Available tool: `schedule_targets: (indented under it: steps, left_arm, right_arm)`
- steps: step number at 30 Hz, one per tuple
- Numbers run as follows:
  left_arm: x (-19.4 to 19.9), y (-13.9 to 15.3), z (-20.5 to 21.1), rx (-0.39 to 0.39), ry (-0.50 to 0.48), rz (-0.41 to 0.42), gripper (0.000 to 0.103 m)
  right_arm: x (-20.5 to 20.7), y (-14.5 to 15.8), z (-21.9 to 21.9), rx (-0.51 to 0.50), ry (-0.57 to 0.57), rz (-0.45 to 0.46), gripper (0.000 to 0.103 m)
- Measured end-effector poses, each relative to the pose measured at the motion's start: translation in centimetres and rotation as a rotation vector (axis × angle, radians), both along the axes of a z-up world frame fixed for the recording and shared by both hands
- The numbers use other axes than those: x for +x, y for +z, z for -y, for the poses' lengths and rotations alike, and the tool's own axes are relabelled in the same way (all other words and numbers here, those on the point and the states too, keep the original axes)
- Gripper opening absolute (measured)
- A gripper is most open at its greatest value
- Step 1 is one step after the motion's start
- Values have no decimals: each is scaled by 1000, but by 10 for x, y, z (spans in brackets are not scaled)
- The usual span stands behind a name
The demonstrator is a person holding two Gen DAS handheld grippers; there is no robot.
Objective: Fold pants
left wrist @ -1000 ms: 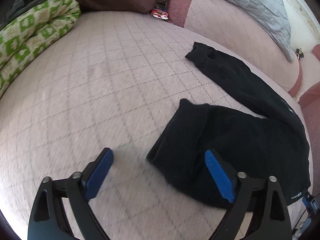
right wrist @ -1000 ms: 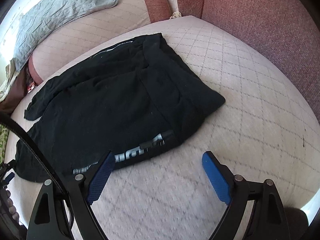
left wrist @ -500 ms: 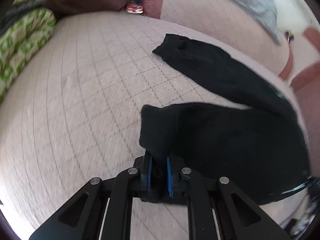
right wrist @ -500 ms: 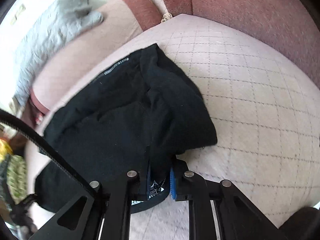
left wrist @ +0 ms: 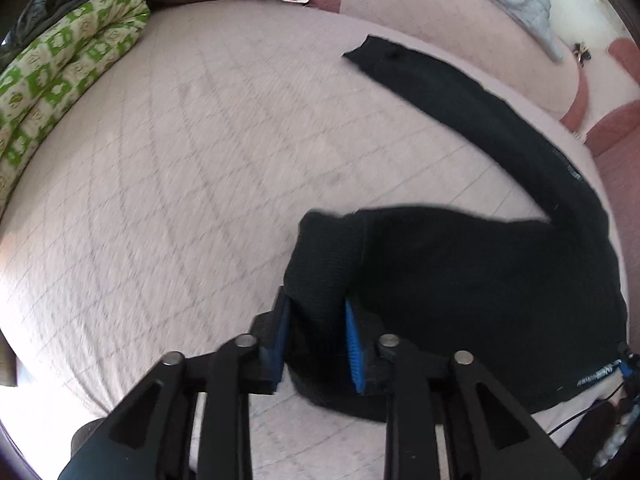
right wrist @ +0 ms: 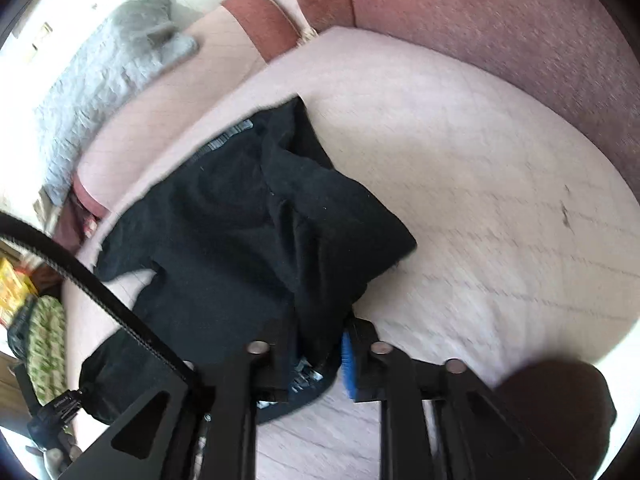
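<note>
Black pants [left wrist: 480,280] lie on a pale quilted bed cover [left wrist: 180,180], bunched toward its right side in the left wrist view, one leg stretched away toward the far edge. The left gripper [left wrist: 316,336] is clamped on a ribbed leg cuff, lifting it off the cover; its jaws have just been opening slightly with the fabric between them. The right gripper [right wrist: 316,356] pinches the waistband; its jaws have also eased wider, and the left pad is hidden by cloth, so contact there is probably kept. A green patterned quilt [left wrist: 60,80] borders the left edge. A grey blanket [right wrist: 100,80] and red cushions [right wrist: 480,20] line the far sides. Wide bare cover lies left of the pants.
</note>
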State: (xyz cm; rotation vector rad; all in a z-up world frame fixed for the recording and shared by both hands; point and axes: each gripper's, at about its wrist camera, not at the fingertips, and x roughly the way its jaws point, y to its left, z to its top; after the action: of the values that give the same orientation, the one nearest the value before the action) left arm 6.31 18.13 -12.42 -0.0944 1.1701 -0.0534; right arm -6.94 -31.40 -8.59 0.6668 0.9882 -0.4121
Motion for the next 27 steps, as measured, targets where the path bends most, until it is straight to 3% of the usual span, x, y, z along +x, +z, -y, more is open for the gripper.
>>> schedule_targets:
  steps: [4,7,9,11,14,16,22,27]
  left_arm:
    - [-13,23,-14,-25,-3,59,31]
    - [-17,53,-16,72,4,163,42]
    - [-19,69,-9,134,-11,228,51]
    - [-19,80,4,187,-36,282,68]
    - [-14,85,30,262,-83,330,71]
    - [-2,84,40,271,-121,325,72]
    - [77,62,49,104,-134,198,75]
    - [176,26,36,-38,-38,99,75]
  right_arm:
    - [-18,14,13,-23,-50,25,35]
    - [-21,35,14,-116,-38,50,37]
    - [-18,42,12,-136,-18,71,46]
    - [-14,41,4,-138,13,77,52]
    - [-3,33,-7,-125,50,63,52]
    - [6,26,-14,-105,74,57,52]
    - [50,25,-29,-123,160,59,52]
    - [89,24,-25,-148,218,43,53]
